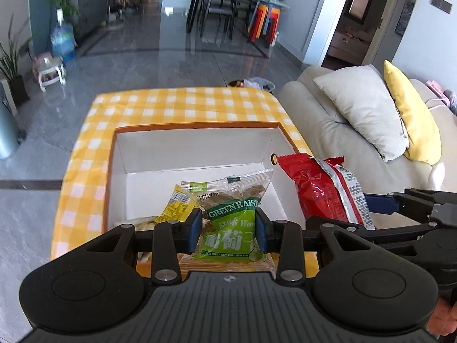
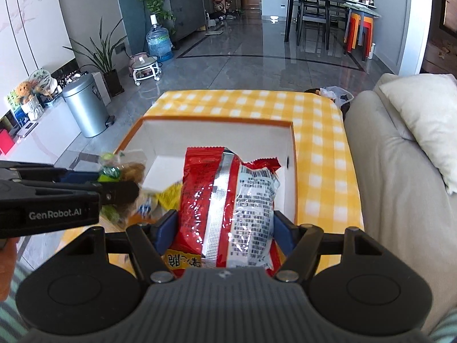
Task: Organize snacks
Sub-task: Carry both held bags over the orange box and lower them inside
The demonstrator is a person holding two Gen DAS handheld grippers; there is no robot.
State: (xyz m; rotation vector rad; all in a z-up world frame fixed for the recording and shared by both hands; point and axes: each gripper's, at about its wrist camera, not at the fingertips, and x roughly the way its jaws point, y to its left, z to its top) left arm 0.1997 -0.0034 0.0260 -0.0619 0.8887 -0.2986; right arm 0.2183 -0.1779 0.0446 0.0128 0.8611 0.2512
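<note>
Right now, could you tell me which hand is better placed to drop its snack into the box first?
Left, probably: its tongs hold the raisin bag over the box interior, while the red bag hangs at the box's right wall.

Readable stuff here: the green packet (image 1: 230, 223) says "GREEN RAISI" in white caps on a dark green band, cut off at the edge, with "Wo" just under it and big white Chinese characters lower down. The clear top of that same packet has "2512124" stamped in black, the 1st digit hidden. The left gripper (image 2: 118, 190) has "GenRobot.AI" printed in white on its side. The red bag (image 2: 228, 208) has yellow Chinese characters at its bottom corner, plus a block of tiny black print and a barcode, too small to read. The yellow packet (image 1: 174, 208) shows a barcode too.
</note>
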